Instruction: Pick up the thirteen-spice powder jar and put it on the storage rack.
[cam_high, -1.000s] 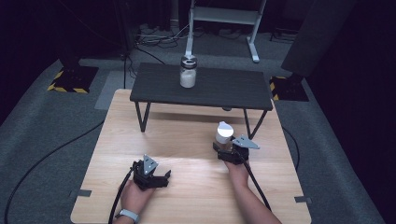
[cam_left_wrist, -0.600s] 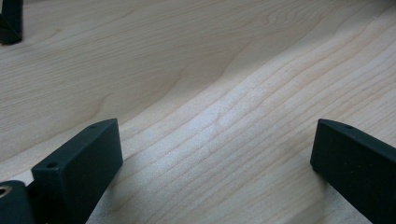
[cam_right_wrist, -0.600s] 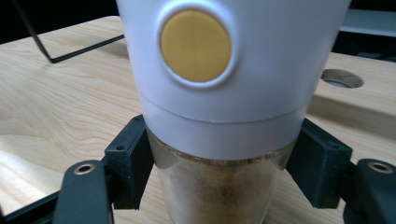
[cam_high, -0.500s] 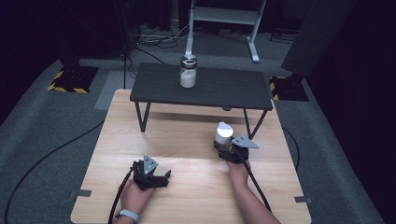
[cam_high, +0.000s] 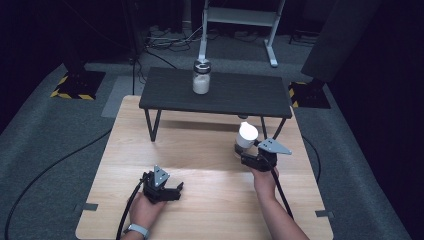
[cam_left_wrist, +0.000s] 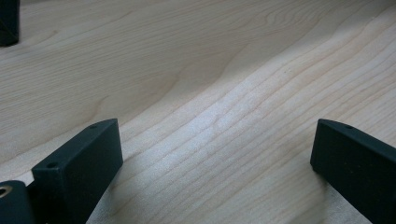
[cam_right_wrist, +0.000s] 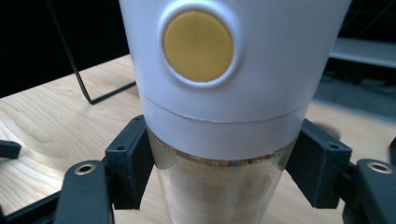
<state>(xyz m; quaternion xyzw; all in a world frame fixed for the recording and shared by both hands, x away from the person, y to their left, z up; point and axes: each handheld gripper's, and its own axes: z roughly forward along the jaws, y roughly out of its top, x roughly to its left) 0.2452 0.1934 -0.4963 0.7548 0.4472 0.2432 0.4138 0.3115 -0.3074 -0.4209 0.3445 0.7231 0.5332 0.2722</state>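
A clear bottle (cam_high: 246, 136) with a wide white cap and a round yellow button (cam_right_wrist: 198, 39) holds pale yellowish powder. My right gripper (cam_high: 245, 154) is shut on its glass body just under the cap, and its pads (cam_right_wrist: 128, 161) press both sides. The bottle stands upright, lifted a little above the wooden table (cam_high: 200, 150), near the front right leg of the low black table (cam_high: 225, 95). My left gripper (cam_high: 172, 190) rests low at the front left of the wood. Its jaws are wide apart with bare wood between them (cam_left_wrist: 215, 158).
A lidded glass jar (cam_high: 201, 77) with white contents stands on the low black table at the far side. That table's thin metal legs (cam_high: 151, 125) come down onto the wood. Cables trail from both grippers toward the near edge.
My right gripper has risen with the bottle and drifted slightly right, toward the black table. The left gripper has stayed put.
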